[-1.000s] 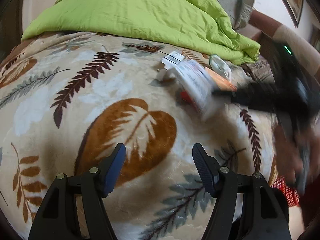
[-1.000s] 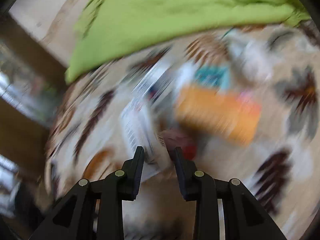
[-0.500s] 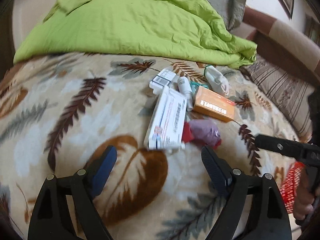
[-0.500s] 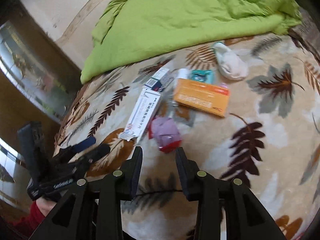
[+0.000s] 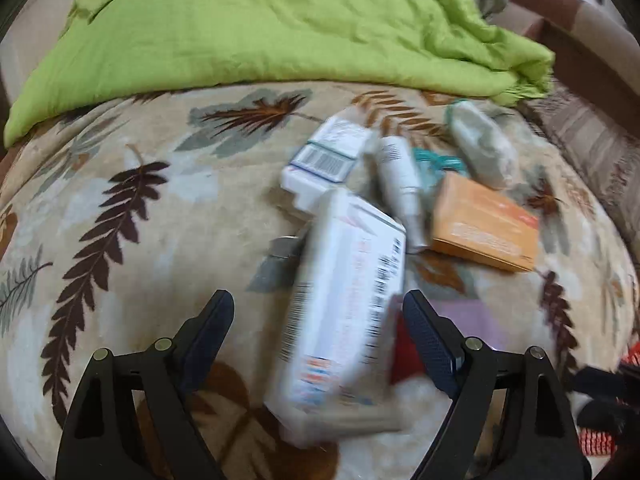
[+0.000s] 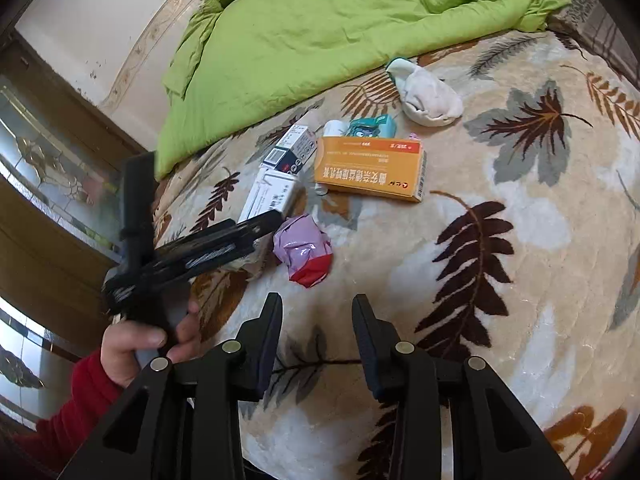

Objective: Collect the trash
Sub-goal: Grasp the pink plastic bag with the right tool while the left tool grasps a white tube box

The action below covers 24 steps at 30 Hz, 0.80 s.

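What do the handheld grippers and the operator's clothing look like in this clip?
Both grippers, left and right, are black plastic, with silver pivot bolts and dark ribbed pads. A red sleeve covers the left arm. No cables are visible.

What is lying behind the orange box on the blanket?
Behind the orange box lie a teal packet and a white bottle, both partly hidden; a white sock lies farther back.

blanket [image 6: 520, 160]: plush cloth | orange box [image 6: 370, 168]: matt cardboard | wrapper [image 6: 304, 248]: glossy plastic
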### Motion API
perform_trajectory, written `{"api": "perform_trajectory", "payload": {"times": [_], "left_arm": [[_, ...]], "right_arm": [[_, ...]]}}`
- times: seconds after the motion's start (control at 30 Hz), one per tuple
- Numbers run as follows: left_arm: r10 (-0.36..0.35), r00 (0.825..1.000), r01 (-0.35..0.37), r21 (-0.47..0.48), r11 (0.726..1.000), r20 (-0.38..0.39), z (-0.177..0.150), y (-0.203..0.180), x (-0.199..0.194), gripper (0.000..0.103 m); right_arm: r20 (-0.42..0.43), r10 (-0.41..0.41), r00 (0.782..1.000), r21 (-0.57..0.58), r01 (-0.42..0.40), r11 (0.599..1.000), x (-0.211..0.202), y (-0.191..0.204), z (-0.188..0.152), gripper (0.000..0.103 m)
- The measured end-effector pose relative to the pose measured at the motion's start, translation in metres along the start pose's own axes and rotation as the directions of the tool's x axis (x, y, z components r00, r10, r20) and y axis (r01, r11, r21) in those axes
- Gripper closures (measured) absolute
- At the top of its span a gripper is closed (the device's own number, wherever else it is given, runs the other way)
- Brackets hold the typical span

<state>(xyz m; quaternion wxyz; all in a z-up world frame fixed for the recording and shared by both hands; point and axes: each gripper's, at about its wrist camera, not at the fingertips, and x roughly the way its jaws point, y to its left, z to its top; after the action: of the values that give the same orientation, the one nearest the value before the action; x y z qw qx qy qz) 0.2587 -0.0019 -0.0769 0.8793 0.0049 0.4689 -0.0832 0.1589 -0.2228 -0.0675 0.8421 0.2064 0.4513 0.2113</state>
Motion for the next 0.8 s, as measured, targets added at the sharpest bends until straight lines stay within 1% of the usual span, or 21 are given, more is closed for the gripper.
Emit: {"api": "perform_trajectory", "payload": {"times": [0.07,0.1,0.13,0.2,0.23,0.3,0.4,0.47,0.57,0.6,0.63,0.67,0.73,0.77,0.8], "left_arm": [[-0.007,1.0,0.007,-0.026,1.0,-0.002,-0.003,0.008,0.001,0.03],[-0.03,0.999,0.029,-0.043,0.999,-0.011,-0.007,0.015,0.0,0.037],[-0.043,0.999,0.043,-0.056,0.997,-0.009,-0.011,0.019,-0.004,0.04],[-0.042,0.999,0.042,-0.053,0.998,-0.001,-0.022,0.025,-0.014,0.043],[-0.04,0.999,0.04,-0.051,0.998,-0.002,-0.029,0.028,-0.018,0.043],[-0.061,0.998,0.061,-0.064,0.996,-0.011,-0.041,0.034,-0.028,0.043],[-0.062,0.998,0.062,-0.054,0.997,-0.001,-0.056,0.037,-0.039,0.043],[-0.07,0.998,0.07,-0.053,0.996,0.005,-0.06,0.038,-0.041,0.043],[-0.062,0.998,0.062,-0.063,0.996,0.006,-0.056,0.036,-0.036,0.038],[-0.065,0.998,0.066,-0.068,0.995,0.012,-0.052,0.035,-0.034,0.037],[-0.067,0.998,0.068,-0.068,0.995,0.015,-0.049,0.034,-0.031,0.037],[-0.06,0.998,0.061,-0.066,0.996,0.014,-0.047,0.033,-0.028,0.038],[-0.043,0.999,0.044,-0.064,0.997,0.023,-0.044,0.029,-0.023,0.039],[-0.035,0.999,0.037,-0.06,0.998,0.029,-0.043,0.028,-0.022,0.043],[-0.03,0.999,0.032,-0.052,0.998,0.043,-0.044,0.025,-0.023,0.055]], "right_arm": [[-0.002,-0.004,1.0,-0.02,0.004,1.0,0.003,0.004,0.001,0.057],[-0.001,-0.01,1.0,-0.033,0.01,0.999,0.005,0.007,0.001,0.056],[-0.002,-0.016,1.0,-0.052,0.016,0.998,0.007,0.01,0.002,0.055],[-0.006,-0.024,1.0,-0.084,0.023,0.996,0.013,0.016,0.005,0.054],[-0.009,-0.029,1.0,-0.108,0.028,0.994,0.018,0.021,0.007,0.053],[-0.014,-0.04,0.999,-0.146,0.037,0.989,0.029,0.026,0.011,0.048],[-0.014,-0.096,0.995,-0.213,0.091,0.973,0.051,0.035,0.019,0.046],[-0.019,-0.133,0.991,-0.241,0.125,0.963,0.068,0.037,0.026,0.046],[-0.018,-0.171,0.985,-0.26,0.161,0.952,0.088,0.036,0.032,0.046],[-0.024,-0.177,0.984,-0.261,0.164,0.951,0.094,0.035,0.033,0.046],[-0.029,-0.176,0.984,-0.257,0.163,0.953,0.097,0.034,0.033,0.051],[-0.028,-0.166,0.986,-0.249,0.154,0.956,0.098,0.034,0.033,0.057],[-0.011,-0.176,0.984,-0.241,0.168,0.956,0.094,0.035,0.029,0.062],[0.005,-0.187,0.982,-0.243,0.183,0.953,0.091,0.036,0.026,0.064],[0.022,-0.194,0.981,-0.243,0.193,0.951,0.087,0.037,0.024,0.064]]}}
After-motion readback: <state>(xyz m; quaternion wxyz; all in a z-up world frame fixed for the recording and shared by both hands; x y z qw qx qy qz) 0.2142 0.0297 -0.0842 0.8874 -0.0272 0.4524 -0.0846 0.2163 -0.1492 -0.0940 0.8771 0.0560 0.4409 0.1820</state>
